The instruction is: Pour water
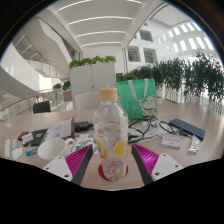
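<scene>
my gripper (112,160) points level and forward, its two fingers reaching out side by side. the pink pads (82,158) on their inner faces are turned toward each other. the fingers are spread, a bottle (110,135) upright between them; i cannot tell if the pads touch it.

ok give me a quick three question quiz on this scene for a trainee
1. True or false: the water bottle stands between the fingers of the hand-held gripper.
2. Which object sits off to one side of the bottle? A) white cup B) frying pan C) football
3. Fill in: behind the bottle stands a ____ bag.

Key: 1 true. 2 A, the white cup. 3 green, the green bag.
</scene>
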Available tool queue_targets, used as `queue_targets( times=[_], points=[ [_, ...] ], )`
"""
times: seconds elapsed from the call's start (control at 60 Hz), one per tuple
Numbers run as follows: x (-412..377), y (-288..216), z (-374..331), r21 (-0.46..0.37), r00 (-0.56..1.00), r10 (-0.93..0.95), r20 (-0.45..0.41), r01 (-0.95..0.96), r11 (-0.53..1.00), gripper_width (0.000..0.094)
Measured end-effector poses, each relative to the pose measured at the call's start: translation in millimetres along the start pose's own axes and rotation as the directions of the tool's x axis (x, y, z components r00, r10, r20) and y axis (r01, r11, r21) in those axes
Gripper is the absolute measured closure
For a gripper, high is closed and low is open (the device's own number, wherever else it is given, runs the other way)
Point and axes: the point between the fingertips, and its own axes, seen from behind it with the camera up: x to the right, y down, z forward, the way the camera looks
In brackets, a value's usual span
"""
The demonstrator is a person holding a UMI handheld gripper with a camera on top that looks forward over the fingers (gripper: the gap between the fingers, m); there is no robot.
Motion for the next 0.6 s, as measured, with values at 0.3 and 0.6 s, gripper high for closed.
queue_targets(
  times=[0.3, 0.6],
  points=[
    [-26, -8, -154, -0.071, 0.999, -0.025, -0.034, 0.022, 0.997, 0.0097],
    [-66, -54, -304, -0.028, 0.995, -0.055, -0.083, 0.053, 0.998, 0.0091]
  ],
)
